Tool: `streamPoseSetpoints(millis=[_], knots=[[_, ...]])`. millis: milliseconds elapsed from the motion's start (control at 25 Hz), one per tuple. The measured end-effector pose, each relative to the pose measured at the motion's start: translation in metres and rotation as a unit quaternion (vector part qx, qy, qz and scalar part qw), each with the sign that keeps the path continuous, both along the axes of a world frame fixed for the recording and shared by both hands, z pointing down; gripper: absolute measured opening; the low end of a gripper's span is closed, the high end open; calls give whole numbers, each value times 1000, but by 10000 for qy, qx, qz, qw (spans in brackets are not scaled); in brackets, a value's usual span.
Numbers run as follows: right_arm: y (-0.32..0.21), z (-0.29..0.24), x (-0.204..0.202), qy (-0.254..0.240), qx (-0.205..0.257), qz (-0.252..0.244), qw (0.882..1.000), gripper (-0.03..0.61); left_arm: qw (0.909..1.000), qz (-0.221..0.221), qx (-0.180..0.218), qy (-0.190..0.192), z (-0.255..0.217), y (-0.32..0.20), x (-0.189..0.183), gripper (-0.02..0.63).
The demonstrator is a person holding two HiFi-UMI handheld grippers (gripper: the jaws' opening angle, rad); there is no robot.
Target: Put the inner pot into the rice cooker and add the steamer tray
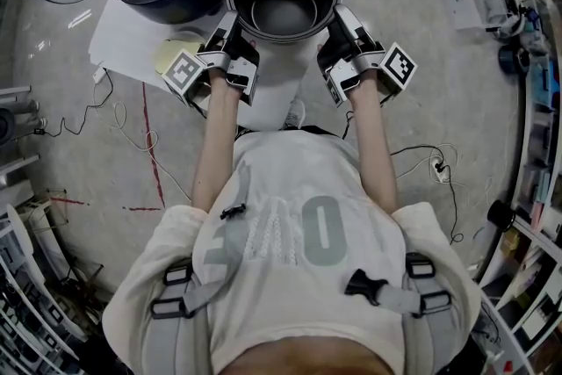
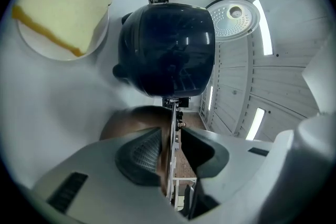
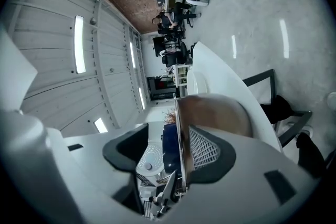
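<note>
Two hand-held grippers, left [image 1: 232, 29] and right [image 1: 339, 22], straddle one inner pot [image 1: 284, 0].

Light: even, from ceiling strips [image 3: 79, 44]; my head view soft, desaturated. Both gripper views fisheye-bent, dark-cornered, near foreground blurred.
</note>
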State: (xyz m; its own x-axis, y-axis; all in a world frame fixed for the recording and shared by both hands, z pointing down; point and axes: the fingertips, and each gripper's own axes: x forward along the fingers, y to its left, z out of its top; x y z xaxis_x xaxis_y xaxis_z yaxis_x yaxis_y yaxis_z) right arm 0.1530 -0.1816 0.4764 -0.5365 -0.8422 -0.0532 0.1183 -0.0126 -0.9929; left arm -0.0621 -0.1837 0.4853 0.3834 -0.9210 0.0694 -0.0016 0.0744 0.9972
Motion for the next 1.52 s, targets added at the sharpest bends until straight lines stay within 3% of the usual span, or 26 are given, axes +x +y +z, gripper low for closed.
streamPoseSetpoints(millis=[160,320,600,1000,1240,1520], knots=[[2,-1,-2,134,-118,-43,9998,140,10000,30,41,-73,-4,-1,3,59],[6,10,-3,323,-361,-32,9988,23,10000,77,5,-27,-5,0,5,41],[5,9,-1,666,-333,-30,9972,21,9995,102,129,-267,-8,0,5,32],[4,-14,5,880,-144,122,9959,17,9994,140,243,-198,-25,2,9,32],[-14,-48,15,1410,297,78,9895,17,9956,214,732,-551,-63,-15,19,31],[-22,-99,11,1863,862,5,9787,18,9841,229,1461,-981,-124,-21,17,31]])
